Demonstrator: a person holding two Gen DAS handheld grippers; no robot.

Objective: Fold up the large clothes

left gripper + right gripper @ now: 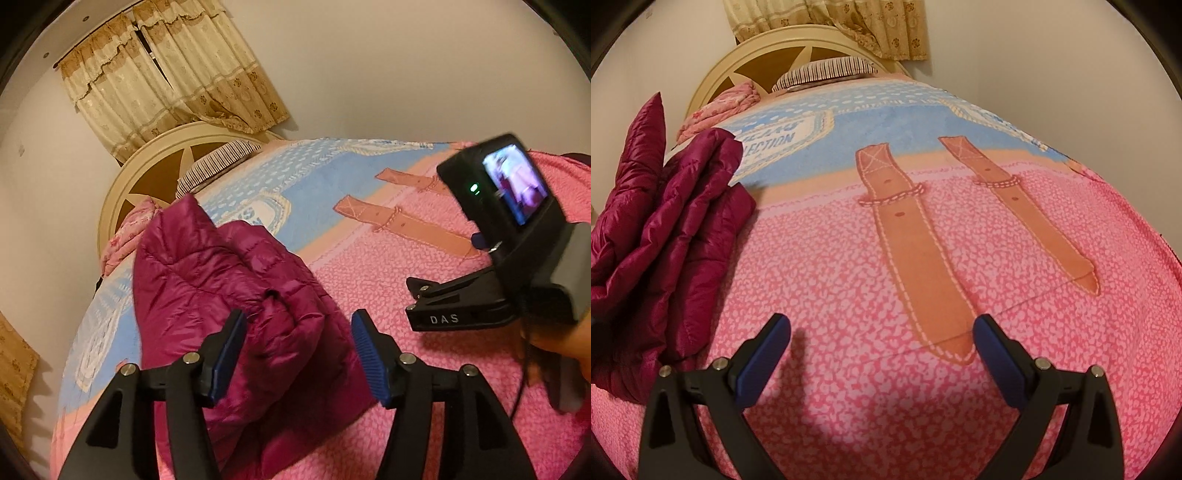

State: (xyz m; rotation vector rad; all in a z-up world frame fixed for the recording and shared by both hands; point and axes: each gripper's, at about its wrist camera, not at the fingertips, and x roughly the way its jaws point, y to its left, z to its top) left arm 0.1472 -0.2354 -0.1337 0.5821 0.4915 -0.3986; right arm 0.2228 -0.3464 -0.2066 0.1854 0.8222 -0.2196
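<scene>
A magenta quilted down jacket (pixel 221 273) lies bunched in folds on the left side of the bed. In the left wrist view my left gripper (pixel 299 325) stands open right over its near fold; puffy fabric sits between the blue pads (pixel 229 347) without being pinched. In the right wrist view the same jacket (pixel 665 229) is piled at the left edge. My right gripper (pixel 882 325) is open and empty above the pink blanket, well to the right of the jacket. It also shows in the left wrist view as the right gripper (pixel 412 297), held by a hand (pixel 561 339).
The bed carries a pink and blue blanket (pixel 849 258) printed with two brown straps (pixel 916 258). A striped pillow (pixel 827 70) and a folded pink quilt (pixel 720 103) lie by the cream headboard (pixel 757 55). Curtains (pixel 166 74) hang behind; a wall runs along the left.
</scene>
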